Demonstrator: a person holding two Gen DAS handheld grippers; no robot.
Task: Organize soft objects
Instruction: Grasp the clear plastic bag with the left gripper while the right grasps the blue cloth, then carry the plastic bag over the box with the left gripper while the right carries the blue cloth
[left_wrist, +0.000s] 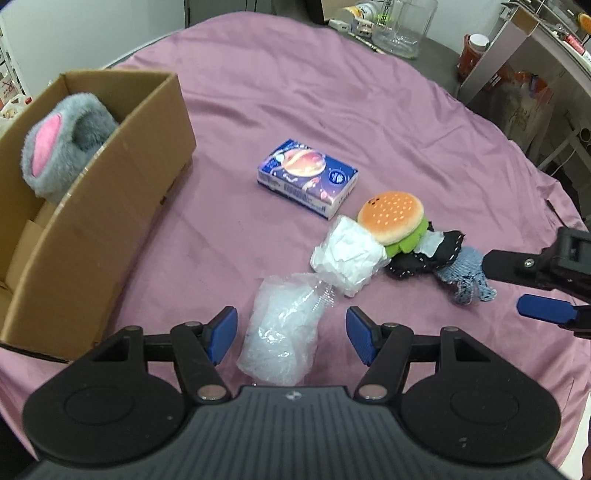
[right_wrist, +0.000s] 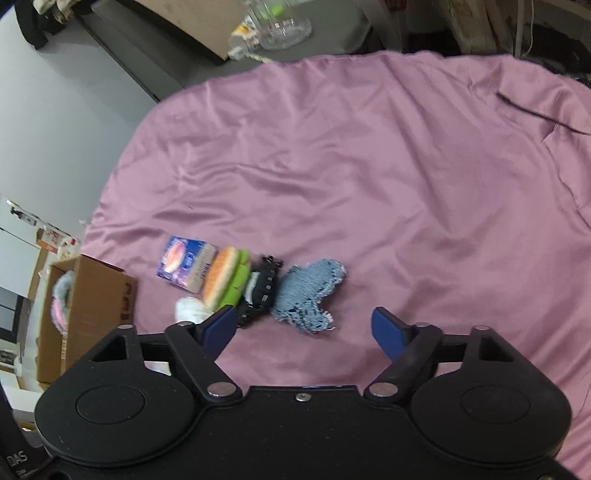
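A grey plush slipper is seen inside the cardboard box, while both hand-held grippers, left and right, are held open and empty.

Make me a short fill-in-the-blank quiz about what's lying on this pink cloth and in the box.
1. The grey plush slipper sits inside the ____ box.
2. The burger plush has an orange bun and a ____ bottom layer.
3. The left gripper has its jaws ____ around the clear plastic bag.

Missing words: cardboard; green; open
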